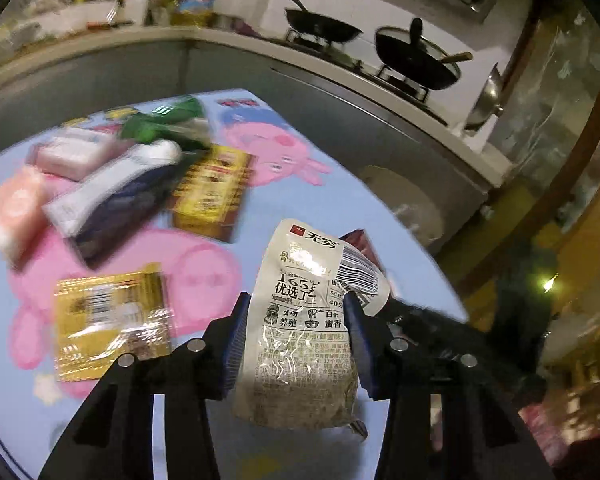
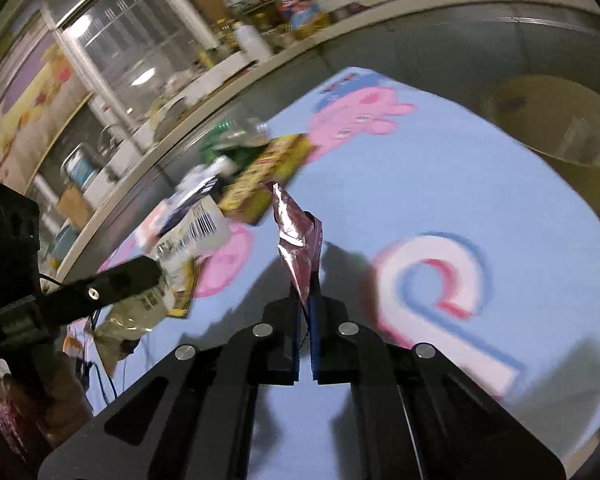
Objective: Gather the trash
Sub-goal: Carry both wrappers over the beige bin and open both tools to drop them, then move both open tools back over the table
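My left gripper is shut on a beige snack packet with Chinese print and a barcode, held above the blue cartoon tablecloth. My right gripper is shut on a crumpled dark red foil wrapper, also above the cloth. The left gripper with its packet shows at the left of the right wrist view. The red wrapper peeks from behind the packet in the left wrist view.
More trash lies on the cloth: a gold sachet, a yellow-and-red box, a white-and-navy pack, pink packs, a green bag. A counter with two woks runs behind. A pale bin stands beyond the table.
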`<state>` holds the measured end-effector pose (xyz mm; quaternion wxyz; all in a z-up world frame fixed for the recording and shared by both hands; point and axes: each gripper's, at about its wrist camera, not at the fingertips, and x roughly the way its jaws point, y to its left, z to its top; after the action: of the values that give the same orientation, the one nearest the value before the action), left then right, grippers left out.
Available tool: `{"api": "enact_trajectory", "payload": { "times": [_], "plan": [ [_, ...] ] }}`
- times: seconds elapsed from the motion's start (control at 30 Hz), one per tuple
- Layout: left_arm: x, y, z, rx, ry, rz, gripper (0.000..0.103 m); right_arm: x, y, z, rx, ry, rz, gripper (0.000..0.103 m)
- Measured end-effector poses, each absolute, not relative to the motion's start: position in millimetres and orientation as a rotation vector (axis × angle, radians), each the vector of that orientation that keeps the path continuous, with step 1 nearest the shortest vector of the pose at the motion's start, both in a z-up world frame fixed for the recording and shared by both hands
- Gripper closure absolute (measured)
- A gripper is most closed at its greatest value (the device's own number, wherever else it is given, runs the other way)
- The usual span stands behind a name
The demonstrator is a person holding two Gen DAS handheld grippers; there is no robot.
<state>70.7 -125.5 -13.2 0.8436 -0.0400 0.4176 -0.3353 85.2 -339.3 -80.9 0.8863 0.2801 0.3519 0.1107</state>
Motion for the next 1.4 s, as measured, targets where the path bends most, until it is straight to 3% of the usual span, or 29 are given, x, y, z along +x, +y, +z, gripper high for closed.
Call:
{"api": "enact_trajectory", "payload": {
  "times": [0.37,0.73,0.77,0.8,0.87,0.9,0.93,0.97,1.3,1.4],
  "plan": [
    [121,-291,-16,-0.100,0.956,-0.875,0.056,77,-509,-90,0.820,0.562,-0.069,0.100],
    [193,-404,-41,-0.086,1.046,-0.864,0.053,125,-580,-139,0.970,0.643,-0.162,0.096],
    [195,-407,-42,-0.083,1.047,-0.856,0.051,126,-582,-141,0.973,0.653,-0.156,0.094],
    [198,-412,-45,-0.080,1.052,-0.842,0.038,129,-583,-143,0.976,0.664,-0.149,0.093],
    [203,-414,-48,-0.088,1.058,-0.811,0.024,133,-582,-145,0.974,0.684,-0.142,0.078],
    [205,-413,-49,-0.100,1.059,-0.798,0.024,133,-581,-144,0.971,0.679,-0.140,0.071],
    [206,-412,-49,-0.107,1.064,-0.798,0.024,132,-580,-142,0.965,0.667,-0.138,0.054],
    [205,-409,-48,-0.119,1.070,-0.802,0.024,129,-580,-138,0.953,0.645,-0.147,0.044],
    [149,-323,-12,-0.084,0.885,-0.759,0.024,74,-539,-79,0.811,0.413,-0.257,0.043],
    [126,-293,-11,-0.004,0.827,-0.685,0.024,64,-517,-53,0.731,0.357,-0.282,0.028]
  ]
}}
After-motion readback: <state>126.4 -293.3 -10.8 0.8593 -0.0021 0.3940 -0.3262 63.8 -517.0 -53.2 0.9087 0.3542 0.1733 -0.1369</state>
